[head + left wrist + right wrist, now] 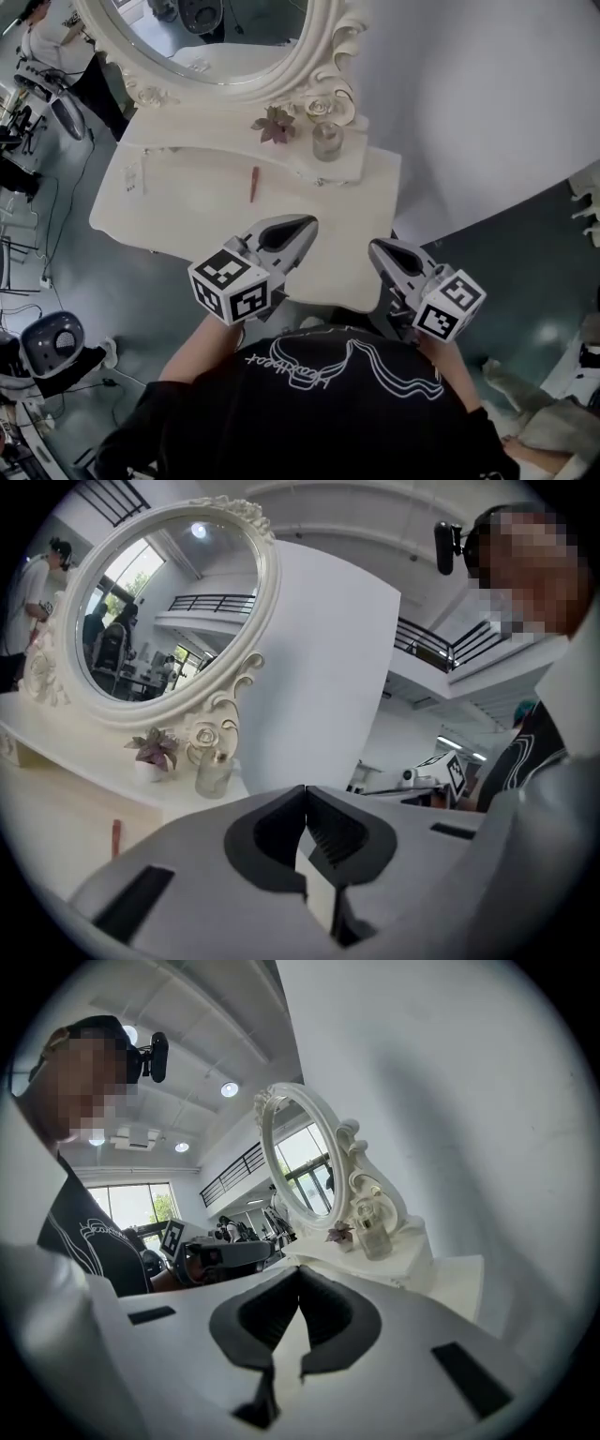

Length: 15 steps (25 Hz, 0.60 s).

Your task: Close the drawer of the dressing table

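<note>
Held the left gripper (298,225) out ahead of the chest, roughly level, jaws pressed together at the tips with nothing between them. Held the right gripper (377,248) alongside, apart from the left, jaws likewise met at the tips and empty. Angled both noses slightly inward, toward each other. Carried the left marker cube (230,281) and the right marker cube (448,305) at the rear ends, nearest the body. Showed the bare left forearm (199,349) bent below its cube; right arm mostly hidden behind its gripper.
</note>
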Available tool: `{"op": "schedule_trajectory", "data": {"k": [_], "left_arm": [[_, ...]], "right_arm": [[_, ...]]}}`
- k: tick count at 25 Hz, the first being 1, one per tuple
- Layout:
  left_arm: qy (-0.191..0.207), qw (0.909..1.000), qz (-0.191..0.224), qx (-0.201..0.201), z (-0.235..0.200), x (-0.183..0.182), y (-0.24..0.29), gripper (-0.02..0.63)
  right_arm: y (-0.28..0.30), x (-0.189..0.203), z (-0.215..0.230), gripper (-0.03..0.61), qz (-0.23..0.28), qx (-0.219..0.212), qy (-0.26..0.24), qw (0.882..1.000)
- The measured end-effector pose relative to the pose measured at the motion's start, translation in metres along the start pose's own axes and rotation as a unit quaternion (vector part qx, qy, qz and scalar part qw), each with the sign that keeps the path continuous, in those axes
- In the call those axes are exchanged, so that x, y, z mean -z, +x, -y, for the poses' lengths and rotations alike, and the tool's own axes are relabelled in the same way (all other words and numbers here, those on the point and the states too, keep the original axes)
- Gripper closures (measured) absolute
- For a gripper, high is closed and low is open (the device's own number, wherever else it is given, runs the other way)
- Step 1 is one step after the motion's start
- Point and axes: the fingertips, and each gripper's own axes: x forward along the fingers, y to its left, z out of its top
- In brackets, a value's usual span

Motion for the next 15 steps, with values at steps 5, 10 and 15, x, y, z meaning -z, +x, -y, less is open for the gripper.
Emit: {"op": "schedule_trajectory", "data": {"k": [5,10,15], "left_arm": [[-0.007,0.999,0.02,0.039,0.025,-0.009,-0.023,0.609],[0.01,0.999,0.028,0.033,0.031,-0.011,-0.039,0.61],[0.016,0.9992,0.024,0.027,0.03,-0.003,-0.05,0.609]], "right_arm": [[0.006,-0.017,-0.03,0.574,0.033,-0.023,-0.024,0.999],[0.01,-0.014,-0.047,0.574,0.033,-0.034,-0.034,0.998],[0.012,-0.008,-0.057,0.574,0.035,-0.032,-0.038,0.998]]}}
